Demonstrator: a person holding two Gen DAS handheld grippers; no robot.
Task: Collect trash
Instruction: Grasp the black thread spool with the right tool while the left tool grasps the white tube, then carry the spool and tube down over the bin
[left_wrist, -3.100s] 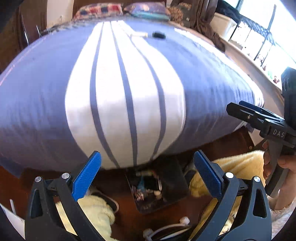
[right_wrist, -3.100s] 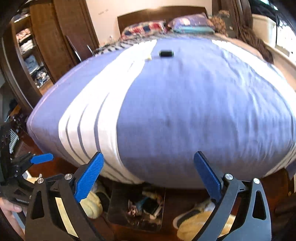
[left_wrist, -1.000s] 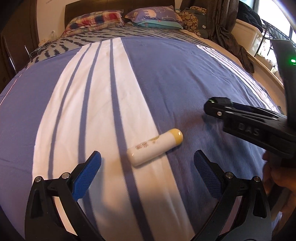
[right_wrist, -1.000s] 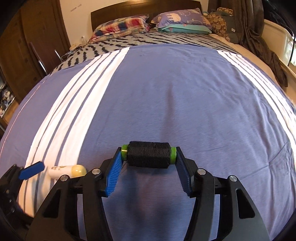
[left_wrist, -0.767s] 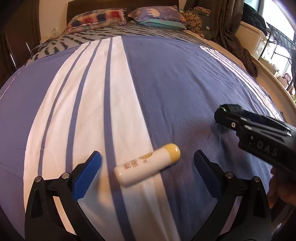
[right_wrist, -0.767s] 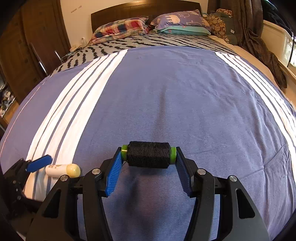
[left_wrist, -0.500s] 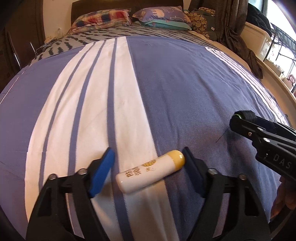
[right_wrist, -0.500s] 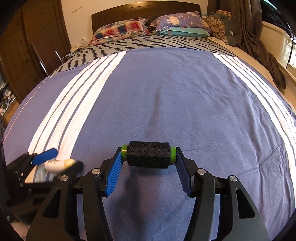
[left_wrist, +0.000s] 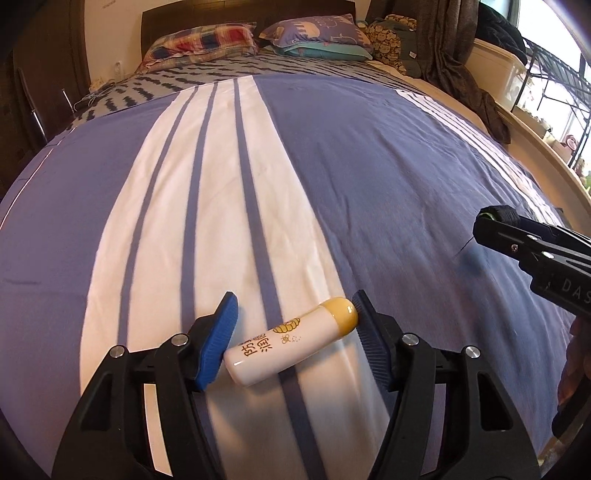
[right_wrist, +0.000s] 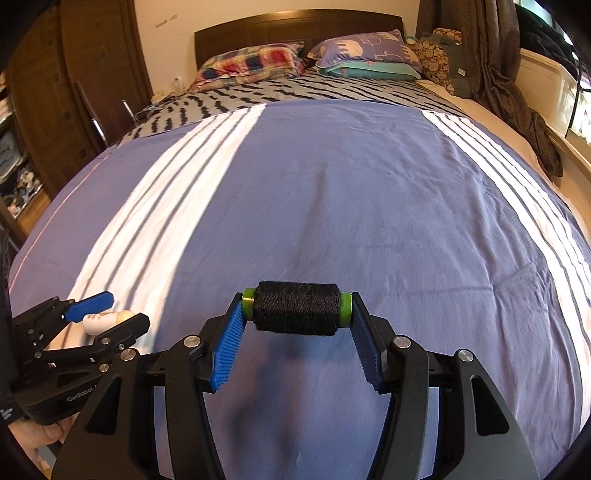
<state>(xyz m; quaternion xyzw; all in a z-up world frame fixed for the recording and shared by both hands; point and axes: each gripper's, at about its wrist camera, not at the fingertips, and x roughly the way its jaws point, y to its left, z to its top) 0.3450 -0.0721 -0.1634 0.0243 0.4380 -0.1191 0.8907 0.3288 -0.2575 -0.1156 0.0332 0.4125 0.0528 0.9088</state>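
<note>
On bedspread (left_wrist: 369, 155): one tube (left_wrist: 291, 345), one spool (right_wrist: 297, 308), two claws.

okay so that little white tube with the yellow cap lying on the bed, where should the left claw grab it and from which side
Grip the white tube end to end: it lies flat and slightly skewed on the bedspread, capped end right. Come from the foot of the bed, as the left claw does now, one pad at its base, the other at the rounded cap.

Bed (left_wrist: 369, 155) under blue, white-striped cover. Plaid pillow (right_wrist: 247, 61) and elephant-print pillow (right_wrist: 364, 46) against dark headboard (right_wrist: 295, 24). Wooden wardrobe (right_wrist: 92, 74) on the left; dark cloth (right_wrist: 517, 96) draped on the right.
</note>
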